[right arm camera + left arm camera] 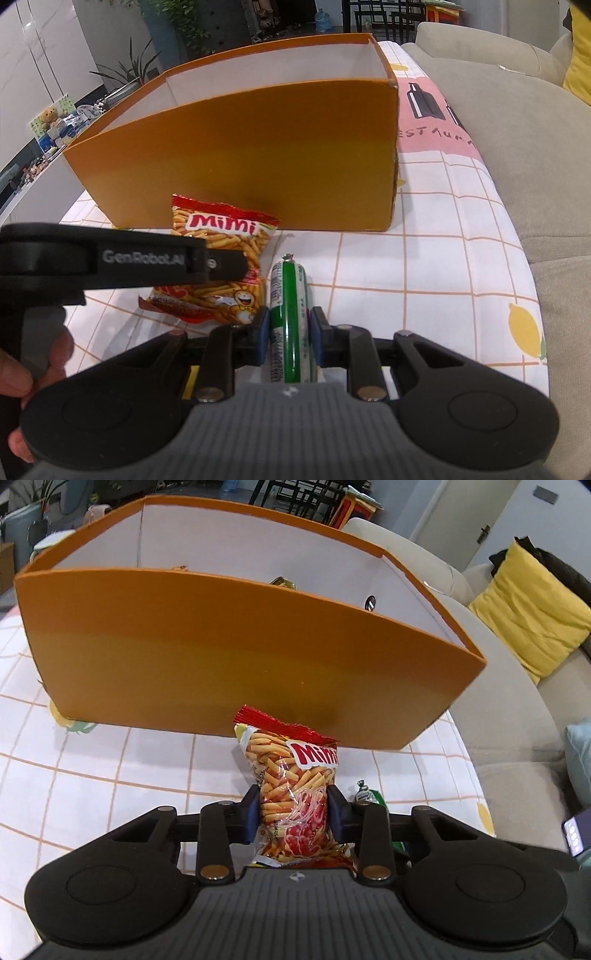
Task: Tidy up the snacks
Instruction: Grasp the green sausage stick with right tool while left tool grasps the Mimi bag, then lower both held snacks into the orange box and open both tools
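Note:
A red and yellow Mimi snack bag [291,779] lies on the checked tablecloth in front of the orange box [229,657]. My left gripper [291,812] is shut on the bag, its pads pinching the bag's middle. In the right wrist view the same Mimi bag [229,236] shows with the left gripper's finger [221,264] across it. My right gripper [287,332] is shut on a green and white sausage-shaped snack [290,317], whose twisted end points toward the orange box [258,155]. That green snack [369,797] peeks out right of the left gripper.
Inside the box a few items [282,581] show just over the near wall. A beige sofa [509,140] with a yellow cushion [532,609] runs along the table's right side. A hand [22,373] holds the left gripper's handle. The checked tablecloth [424,266] covers the table.

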`<state>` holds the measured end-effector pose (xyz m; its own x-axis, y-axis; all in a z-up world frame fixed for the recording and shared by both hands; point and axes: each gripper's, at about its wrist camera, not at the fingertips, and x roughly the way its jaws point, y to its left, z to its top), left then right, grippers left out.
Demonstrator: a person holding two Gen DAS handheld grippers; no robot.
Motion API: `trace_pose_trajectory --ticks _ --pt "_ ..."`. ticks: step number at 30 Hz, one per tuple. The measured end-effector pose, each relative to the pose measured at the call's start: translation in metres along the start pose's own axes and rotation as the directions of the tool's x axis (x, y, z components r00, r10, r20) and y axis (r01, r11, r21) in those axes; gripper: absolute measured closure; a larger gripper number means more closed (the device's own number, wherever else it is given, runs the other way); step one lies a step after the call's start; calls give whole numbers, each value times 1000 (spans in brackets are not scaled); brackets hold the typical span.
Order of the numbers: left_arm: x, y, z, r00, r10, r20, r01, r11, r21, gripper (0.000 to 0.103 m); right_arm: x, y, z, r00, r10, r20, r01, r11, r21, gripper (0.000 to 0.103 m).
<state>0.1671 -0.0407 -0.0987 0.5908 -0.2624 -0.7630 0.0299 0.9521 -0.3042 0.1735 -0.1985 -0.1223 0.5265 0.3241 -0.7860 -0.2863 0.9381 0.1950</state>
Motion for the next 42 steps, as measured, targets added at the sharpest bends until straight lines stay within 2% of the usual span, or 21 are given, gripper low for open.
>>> trace_pose_trajectory --ticks 5,9,14,19,24,29,34,38,42 --pt "-21 -6 -9 999 39 -1 -39 993 116 65 -1 4 0 1000 -19 -12 19 1000 -3 83" --pt "-28 -3 -18 995 87 -42 -80 986 147 65 -5 3 -4 1000 -7 -28 7 1000 3 83" --pt "-34 -3 -23 992 113 -58 -102 981 163 65 -13 1 -11 998 12 -62 -10 999 36 84" --pt "-51 -11 -17 995 99 -11 -96 984 149 65 -26 2 -22 995 26 -97 -19 997 70 84" --pt "-79 -20 -8 996 63 60 -71 987 142 65 -56 13 -19 998 35 -46 -33 998 52 84" --pt "-102 -29 9 994 21 111 -38 987 154 65 -94 18 1 997 59 44 -61 996 57 84" --pt "-112 -34 38 991 -4 134 -20 983 180 65 -110 13 34 996 61 71 -65 996 57 84" --pt "-111 -36 71 993 -46 111 25 982 185 65 -112 6 71 995 59 78 -62 997 38 84" --pt "-98 -41 105 996 -34 86 16 979 203 65 -106 1 112 994 75 81 -77 997 25 84"
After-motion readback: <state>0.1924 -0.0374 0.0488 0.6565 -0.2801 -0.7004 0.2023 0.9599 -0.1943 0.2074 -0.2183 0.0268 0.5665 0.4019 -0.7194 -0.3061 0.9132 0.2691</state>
